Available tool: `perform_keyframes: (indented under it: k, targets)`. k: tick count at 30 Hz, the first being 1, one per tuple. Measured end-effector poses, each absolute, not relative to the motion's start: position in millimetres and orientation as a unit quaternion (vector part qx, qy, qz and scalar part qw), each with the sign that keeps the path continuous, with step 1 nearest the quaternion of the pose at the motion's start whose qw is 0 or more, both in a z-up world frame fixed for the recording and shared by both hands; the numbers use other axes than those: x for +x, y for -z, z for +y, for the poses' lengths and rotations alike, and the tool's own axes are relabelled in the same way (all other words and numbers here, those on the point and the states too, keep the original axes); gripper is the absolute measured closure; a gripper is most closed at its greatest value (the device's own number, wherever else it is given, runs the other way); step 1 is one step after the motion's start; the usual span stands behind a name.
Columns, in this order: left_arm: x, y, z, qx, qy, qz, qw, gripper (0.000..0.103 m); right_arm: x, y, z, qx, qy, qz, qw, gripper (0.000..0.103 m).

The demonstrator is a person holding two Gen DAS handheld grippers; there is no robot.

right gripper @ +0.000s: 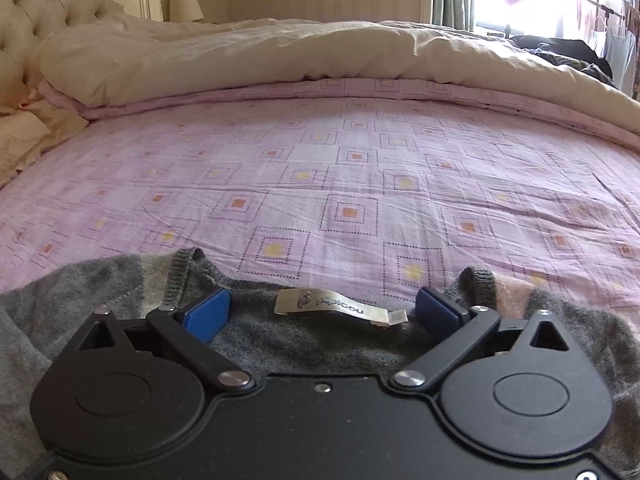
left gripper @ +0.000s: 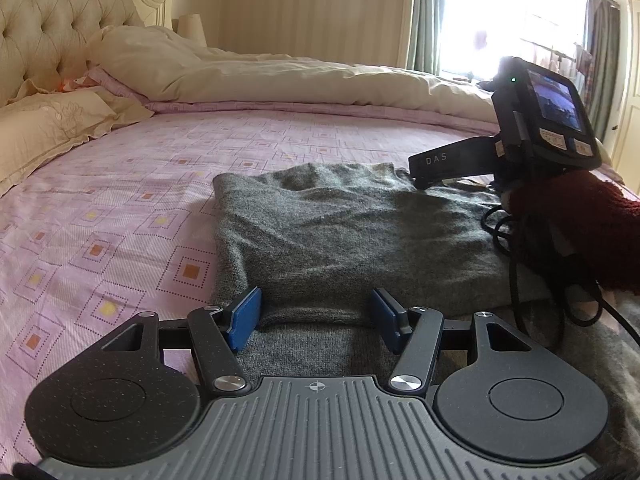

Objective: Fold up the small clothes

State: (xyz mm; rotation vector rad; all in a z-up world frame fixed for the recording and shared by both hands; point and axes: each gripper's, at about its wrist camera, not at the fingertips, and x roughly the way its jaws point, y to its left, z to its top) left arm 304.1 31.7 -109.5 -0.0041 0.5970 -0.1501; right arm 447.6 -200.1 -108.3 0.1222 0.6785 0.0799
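Your bed (right gripper: 360, 168) fills both views, its pink sheet patterned with squares, with a cream duvet (left gripper: 256, 76) heaped along the far side and a tufted headboard (left gripper: 48, 20) at the left. The grey sweater (left gripper: 340, 236) lies flat on the sheet near you. Its long axis runs across the left wrist view, with the neckline end toward the right. In the right wrist view the collar faces the far side of the bed, and the neck label (right gripper: 340, 302) shows. Your left gripper (left gripper: 316, 314) is spread wide, its blue pads either side of a folded knit edge, pinching nothing. Your right gripper (right gripper: 324, 312) is also spread wide, straddling the label just over the collar.
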Motion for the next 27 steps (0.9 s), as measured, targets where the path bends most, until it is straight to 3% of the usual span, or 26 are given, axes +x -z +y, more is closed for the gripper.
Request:
perform_keyframes:
  k: [4, 7, 15, 23, 27]
  targets:
    - [303.5, 109.2, 30.9, -0.002, 0.074, 0.294, 0.953, 0.045, 410.5, 67.7, -220.7, 0.086, -0.054, 0.272, 0.957, 0.010]
    - [304.0, 108.9, 30.8, -0.002, 0.074, 0.295, 0.953, 0.045, 377.0, 47.1, -232.3, 0.071, -0.064, 0.273, 0.957, 0.006]
    - [305.1, 107.9, 30.1, 0.000, 0.075, 0.298, 0.951, 0.044, 305.4, 101.3, -275.4, 0.007, -0.001, 0.373, 0.928, 0.007]
    - [311.8, 104.6, 27.0, 0.011, 0.090, 0.313, 0.945, 0.033, 233.3, 78.9, -335.5, 0.129, 0.052, 0.313, 0.940, 0.007]
    - [305.2, 95.6, 31.3, 0.026, 0.113, 0.334, 0.935, 0.032, 188.4, 69.4, -345.0, 0.161, 0.034, 0.305, 0.938, 0.006]
